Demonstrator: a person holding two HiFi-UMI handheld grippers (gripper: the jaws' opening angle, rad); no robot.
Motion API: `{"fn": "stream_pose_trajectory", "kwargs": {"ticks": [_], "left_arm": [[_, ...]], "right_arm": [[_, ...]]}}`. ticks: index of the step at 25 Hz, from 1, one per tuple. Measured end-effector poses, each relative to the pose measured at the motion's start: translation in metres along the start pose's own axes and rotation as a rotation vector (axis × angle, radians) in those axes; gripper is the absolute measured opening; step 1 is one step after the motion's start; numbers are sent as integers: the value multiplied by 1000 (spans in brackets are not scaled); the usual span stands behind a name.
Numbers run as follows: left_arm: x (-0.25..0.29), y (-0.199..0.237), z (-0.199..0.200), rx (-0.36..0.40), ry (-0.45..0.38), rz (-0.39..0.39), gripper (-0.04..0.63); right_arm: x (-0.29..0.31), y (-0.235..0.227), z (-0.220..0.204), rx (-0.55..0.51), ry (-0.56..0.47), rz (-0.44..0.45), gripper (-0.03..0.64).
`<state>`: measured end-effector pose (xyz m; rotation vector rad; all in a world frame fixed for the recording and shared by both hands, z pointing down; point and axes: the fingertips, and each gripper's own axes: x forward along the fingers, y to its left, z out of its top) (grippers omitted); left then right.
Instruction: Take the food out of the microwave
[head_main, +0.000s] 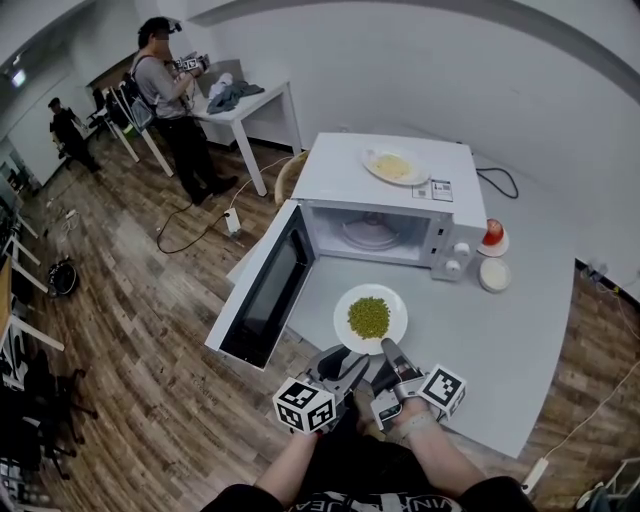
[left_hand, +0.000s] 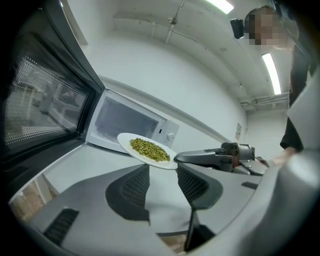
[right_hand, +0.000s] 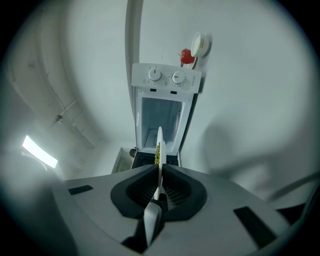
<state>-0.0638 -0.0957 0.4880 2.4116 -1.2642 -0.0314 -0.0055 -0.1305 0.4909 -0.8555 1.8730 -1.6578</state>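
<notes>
The plate of green peas is out of the open microwave, in front of its cavity and over the grey table. Its near rim is pinched between the pressed-together jaws of the right gripper. The left gripper is just beside it, jaws spread and holding nothing, so the right one alone carries. The right gripper view shows the bite on the rim. The left gripper view shows the plate tilted and clear of the table, and the head view shows bare table beneath for setting it down.

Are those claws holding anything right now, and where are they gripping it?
The right gripper pinches the plate of peas by its near rim. The left gripper is open and holds nothing.
</notes>
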Motion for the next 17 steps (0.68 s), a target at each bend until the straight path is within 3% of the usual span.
{"fn": "stream_pose_trajectory", "kwargs": {"ticks": [17], "left_arm": [[1,0,-4,-13,18,-2,179]], "right_arm": [[-1,-3,0,29,-11,8,41]]}}
